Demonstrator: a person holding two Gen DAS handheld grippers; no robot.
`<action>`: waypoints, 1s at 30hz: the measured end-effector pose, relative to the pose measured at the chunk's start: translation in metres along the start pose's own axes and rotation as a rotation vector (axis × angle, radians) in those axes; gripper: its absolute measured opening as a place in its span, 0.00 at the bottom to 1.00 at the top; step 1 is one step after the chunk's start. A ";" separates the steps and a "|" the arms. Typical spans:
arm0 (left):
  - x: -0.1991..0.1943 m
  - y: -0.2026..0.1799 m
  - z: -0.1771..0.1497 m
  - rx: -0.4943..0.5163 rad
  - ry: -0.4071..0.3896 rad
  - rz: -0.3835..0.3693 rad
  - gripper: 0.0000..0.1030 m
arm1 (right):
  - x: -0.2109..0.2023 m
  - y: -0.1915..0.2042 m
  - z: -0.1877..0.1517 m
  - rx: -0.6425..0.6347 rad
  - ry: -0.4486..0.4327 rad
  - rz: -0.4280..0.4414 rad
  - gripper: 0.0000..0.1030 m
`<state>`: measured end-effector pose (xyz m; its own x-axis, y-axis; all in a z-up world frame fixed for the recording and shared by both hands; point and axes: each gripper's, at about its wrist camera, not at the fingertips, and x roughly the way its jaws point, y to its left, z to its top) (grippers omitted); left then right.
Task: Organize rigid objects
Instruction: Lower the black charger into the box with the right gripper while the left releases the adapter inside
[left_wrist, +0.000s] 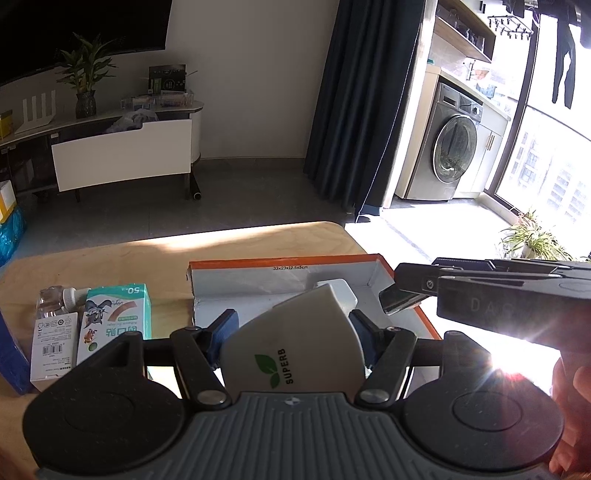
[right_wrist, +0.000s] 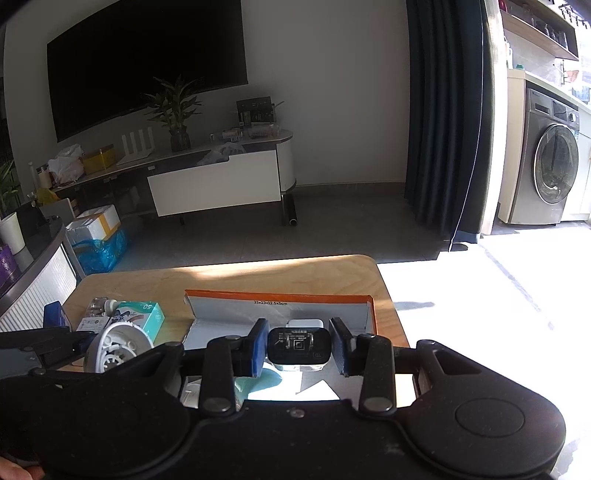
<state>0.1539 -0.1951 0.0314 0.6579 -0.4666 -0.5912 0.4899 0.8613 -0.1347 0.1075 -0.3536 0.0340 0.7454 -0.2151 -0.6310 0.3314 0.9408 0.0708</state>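
My left gripper (left_wrist: 291, 325) is shut on a white cone-shaped object marked SUPERB (left_wrist: 295, 339), held above the near edge of the orange-rimmed cardboard box (left_wrist: 280, 264). In the right wrist view that object shows its ribbed white underside (right_wrist: 118, 347) at the left. My right gripper (right_wrist: 299, 345) is over the box (right_wrist: 280, 297) with a black charger plug (right_wrist: 298, 347) between its blue pads (right_wrist: 259, 347); small gaps show on both sides. The right gripper also shows in the left wrist view (left_wrist: 400, 297) with the plug at its tip. A white block (left_wrist: 340, 291) lies inside the box.
On the wooden table (left_wrist: 110, 258) left of the box lie a teal bandage box (left_wrist: 118, 314), a white carton (left_wrist: 51, 343), a small clear bottle (left_wrist: 55, 299) and a blue item (left_wrist: 11, 354). The floor drops off beyond the table's far and right edges.
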 end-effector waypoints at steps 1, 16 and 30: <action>0.002 0.001 0.001 -0.001 0.003 0.001 0.64 | 0.005 -0.001 0.003 0.003 0.000 -0.002 0.43; 0.040 -0.004 0.028 -0.025 0.037 -0.048 0.64 | -0.018 -0.027 0.000 0.056 -0.083 -0.089 0.68; 0.015 0.022 0.026 -0.067 0.032 0.010 0.83 | -0.037 -0.015 -0.007 0.046 -0.090 -0.047 0.75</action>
<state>0.1900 -0.1882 0.0400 0.6437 -0.4522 -0.6174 0.4434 0.8779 -0.1808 0.0704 -0.3582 0.0507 0.7765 -0.2836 -0.5627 0.3922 0.9165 0.0792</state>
